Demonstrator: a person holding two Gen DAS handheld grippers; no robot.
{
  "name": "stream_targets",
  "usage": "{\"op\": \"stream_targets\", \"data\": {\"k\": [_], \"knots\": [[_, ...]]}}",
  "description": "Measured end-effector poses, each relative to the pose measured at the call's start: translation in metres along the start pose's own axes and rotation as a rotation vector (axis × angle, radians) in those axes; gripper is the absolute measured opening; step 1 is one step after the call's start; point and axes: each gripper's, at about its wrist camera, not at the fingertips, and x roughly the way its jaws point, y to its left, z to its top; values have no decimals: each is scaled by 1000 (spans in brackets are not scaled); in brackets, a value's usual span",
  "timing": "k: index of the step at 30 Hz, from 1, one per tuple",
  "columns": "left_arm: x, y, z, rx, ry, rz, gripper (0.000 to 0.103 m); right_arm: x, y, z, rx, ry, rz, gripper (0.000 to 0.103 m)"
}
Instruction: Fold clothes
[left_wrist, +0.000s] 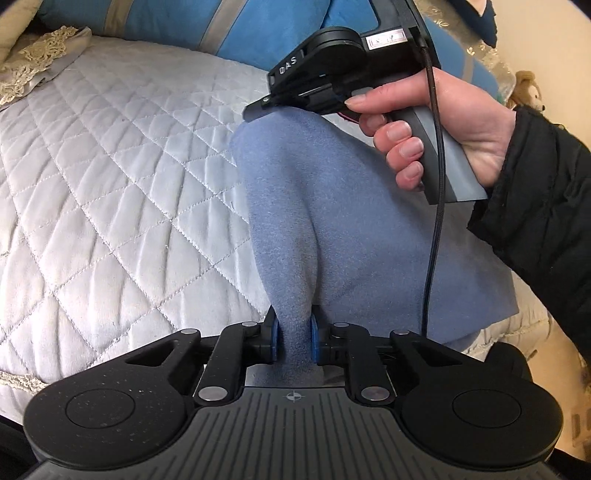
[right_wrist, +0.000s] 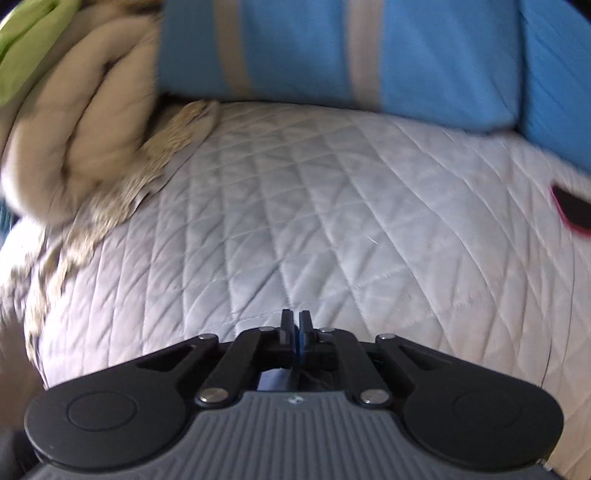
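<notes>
The left gripper sits at the bottom centre of the left wrist view, its blue-padded fingers pinched onto a bunched fold of a blue-grey fleece garment. From that pinch the garment rises and spreads toward the middle and right of the frame, lying over a pale quilted bedspread.

At the upper right of the same view a person's right hand, in a black sleeve, wraps the grey handle of the right gripper. Its tip meets the far top edge of the garment. In the right wrist view, which is blurred, that gripper shows at the bottom centre with its fingers drawn together; a sliver of blue-grey cloth lies just behind them, but I cannot tell whether cloth is caught between them.

A blue striped cushion runs along the top of that frame, a beige bundle fills the upper left, and a dark object with a pink edge lies at the right edge.
</notes>
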Motion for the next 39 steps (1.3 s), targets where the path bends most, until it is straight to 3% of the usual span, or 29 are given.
{"op": "stream_targets", "data": {"k": [2,3,4,6,8,9,11,15,17,21,27,32,39], "knots": [[-1,0,-1,-2,0,-6,21,-12,-6,-2,22,-26,8,0],[-1,-1,-2,-4,0,-11,21,-17,-9,-2,33,-39,12,5],[-2,-1,-3,-6,-1,-15,24,-23,-12,-3,44,-53,16,28],[-3,1,-2,-12,6,-35,28,-35,-18,-5,65,-79,24,45],[-2,4,1,-23,25,-66,44,-46,-24,-7,87,-105,33,83],[-3,5,3,-31,36,-85,49,-52,-28,-7,98,-118,37,88],[-5,9,10,-45,43,-100,60,-76,-31,-17,92,-147,57,89],[-9,19,27,-105,41,-134,61,-127,-50,-47,92,-185,65,94],[-9,25,41,-127,42,-151,61,-150,-62,-66,76,-200,40,103],[7,38,77,-136,57,-188,63,-183,-88,-106,60,-216,-12,103],[52,66,120,-202,73,-232,63,-192,-140,-154,211,-228,12,103],[95,84,136,-290,150,-322,62,-173,-179,-173,343,-200,153,103],[123,96,153,-345,229,-436,61,-122,-222,-172,524,-120,431,103]]}}
